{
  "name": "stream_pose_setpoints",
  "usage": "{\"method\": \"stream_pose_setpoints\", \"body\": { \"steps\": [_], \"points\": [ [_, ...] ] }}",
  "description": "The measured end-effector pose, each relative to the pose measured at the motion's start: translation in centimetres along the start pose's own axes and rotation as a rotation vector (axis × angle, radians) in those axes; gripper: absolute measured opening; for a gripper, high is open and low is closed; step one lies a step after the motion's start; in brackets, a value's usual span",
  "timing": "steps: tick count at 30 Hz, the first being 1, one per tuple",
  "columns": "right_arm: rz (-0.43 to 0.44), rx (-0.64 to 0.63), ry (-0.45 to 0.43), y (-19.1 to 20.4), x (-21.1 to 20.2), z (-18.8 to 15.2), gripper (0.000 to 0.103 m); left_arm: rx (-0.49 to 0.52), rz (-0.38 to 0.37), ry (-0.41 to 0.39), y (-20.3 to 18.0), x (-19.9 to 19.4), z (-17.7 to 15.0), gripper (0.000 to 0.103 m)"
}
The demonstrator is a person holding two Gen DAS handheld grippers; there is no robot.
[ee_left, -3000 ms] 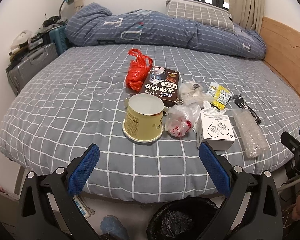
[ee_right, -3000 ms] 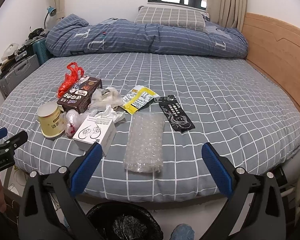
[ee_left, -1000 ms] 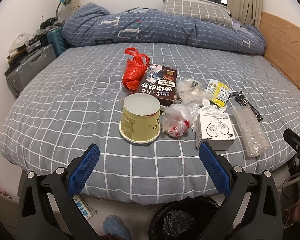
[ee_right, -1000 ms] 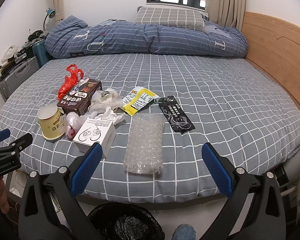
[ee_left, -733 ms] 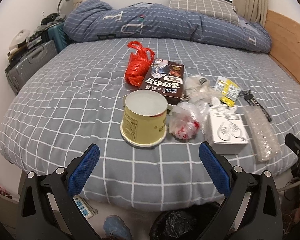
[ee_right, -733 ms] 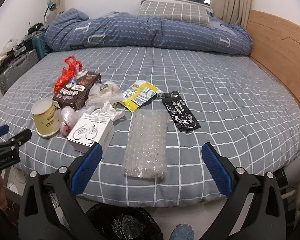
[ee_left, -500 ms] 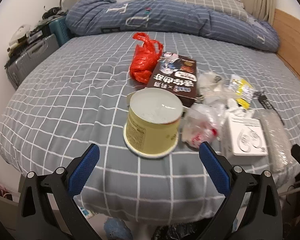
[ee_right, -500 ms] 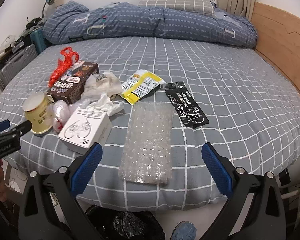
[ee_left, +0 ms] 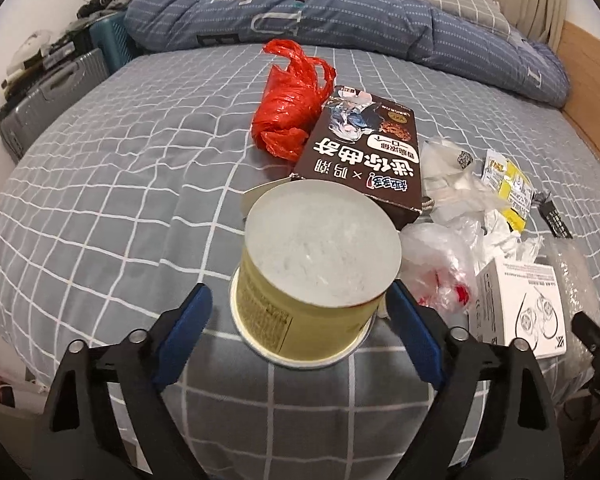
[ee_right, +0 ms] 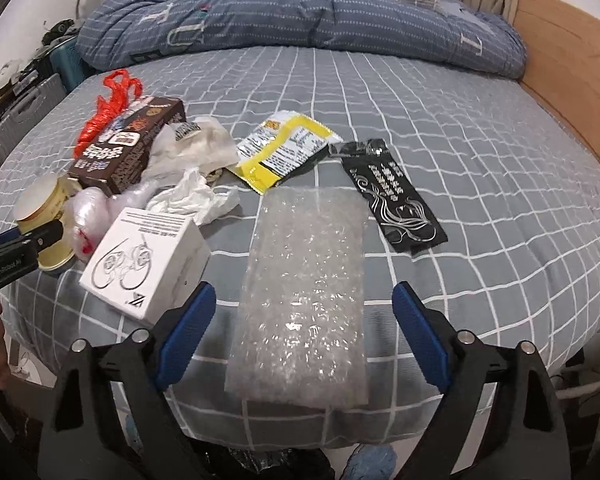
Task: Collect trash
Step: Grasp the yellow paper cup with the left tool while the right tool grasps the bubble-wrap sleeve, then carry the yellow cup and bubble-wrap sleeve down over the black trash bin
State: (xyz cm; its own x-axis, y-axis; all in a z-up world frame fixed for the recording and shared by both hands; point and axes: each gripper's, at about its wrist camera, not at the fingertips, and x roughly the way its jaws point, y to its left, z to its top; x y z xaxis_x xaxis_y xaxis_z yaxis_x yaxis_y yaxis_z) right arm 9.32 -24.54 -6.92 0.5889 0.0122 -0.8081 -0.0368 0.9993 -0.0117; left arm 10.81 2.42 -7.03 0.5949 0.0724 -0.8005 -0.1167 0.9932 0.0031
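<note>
Trash lies on a grey checked bed. In the left wrist view an upturned yellow paper cup [ee_left: 316,280] stands between the blue pads of my left gripper [ee_left: 300,304]; the jaws are closing, and a gap still shows at the left pad. Behind the cup lie a brown snack box [ee_left: 364,160] and a red plastic bag [ee_left: 288,100]. In the right wrist view a bubble-wrap sheet [ee_right: 304,300] lies flat between the pads of my right gripper [ee_right: 304,304], whose jaws are also closing without touching it.
A white earphone box [ee_right: 144,260], crumpled tissue [ee_right: 192,200], a yellow wrapper [ee_right: 284,148] and a black sachet [ee_right: 396,196] lie around. A folded blue duvet [ee_right: 300,20] fills the far end. Suitcases [ee_left: 40,96] stand left; a wooden headboard [ee_right: 572,60] runs along the right.
Both grippers have come down and forward toward the bed, so the cup and the bubble wrap now lie between their pads. Both pairs of jaws have narrowed.
</note>
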Motion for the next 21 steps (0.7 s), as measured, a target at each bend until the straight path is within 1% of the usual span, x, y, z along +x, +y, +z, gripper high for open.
{"method": "stream_pose_setpoints", "body": {
  "steps": [1, 3, 4, 5, 6, 7, 9, 10, 15, 21],
  "points": [
    [0.004, 0.007, 0.015, 0.0, 0.5, 0.0, 0.079, 0.002, 0.001, -0.002, -0.1, 0.1, 0.0, 0.082],
    [0.009, 0.021, 0.036, -0.2, 1.1, 0.1, 0.072, 0.008, 0.0, -0.004, -0.2, 0.3, 0.1, 0.08],
    [0.017, 0.028, 0.037, -0.2, 1.4, 0.0, 0.07, 0.008, -0.009, -0.005, -0.1, 0.4, 0.1, 0.077],
    [0.015, 0.035, 0.048, -0.3, 1.7, 0.0, 0.064, 0.009, -0.015, -0.008, -0.1, 0.4, 0.1, 0.075],
    [0.016, 0.042, 0.059, -0.4, 2.0, -0.1, 0.06, 0.01, -0.017, -0.01, -0.1, 0.5, 0.1, 0.075],
    [0.03, 0.051, 0.062, -0.5, 2.1, -0.2, 0.059, 0.01, -0.018, -0.013, -0.1, 0.5, 0.1, 0.075],
    [0.019, 0.045, 0.05, -0.4, 2.2, -0.3, 0.052, 0.015, -0.017, -0.018, -0.2, 0.6, 0.0, 0.075],
    [0.02, 0.038, 0.051, -0.3, 2.2, -0.3, 0.049, 0.016, -0.016, -0.019, -0.2, 0.6, 0.0, 0.075],
    [0.02, -0.001, 0.039, 0.3, 2.0, -0.3, 0.029, 0.024, -0.008, -0.021, -0.4, 0.6, -0.1, 0.074],
    [0.038, 0.001, 0.046, 0.0, 2.3, -0.3, 0.023, 0.013, -0.005, -0.028, -0.2, 0.6, -0.4, 0.074]
  ]
}}
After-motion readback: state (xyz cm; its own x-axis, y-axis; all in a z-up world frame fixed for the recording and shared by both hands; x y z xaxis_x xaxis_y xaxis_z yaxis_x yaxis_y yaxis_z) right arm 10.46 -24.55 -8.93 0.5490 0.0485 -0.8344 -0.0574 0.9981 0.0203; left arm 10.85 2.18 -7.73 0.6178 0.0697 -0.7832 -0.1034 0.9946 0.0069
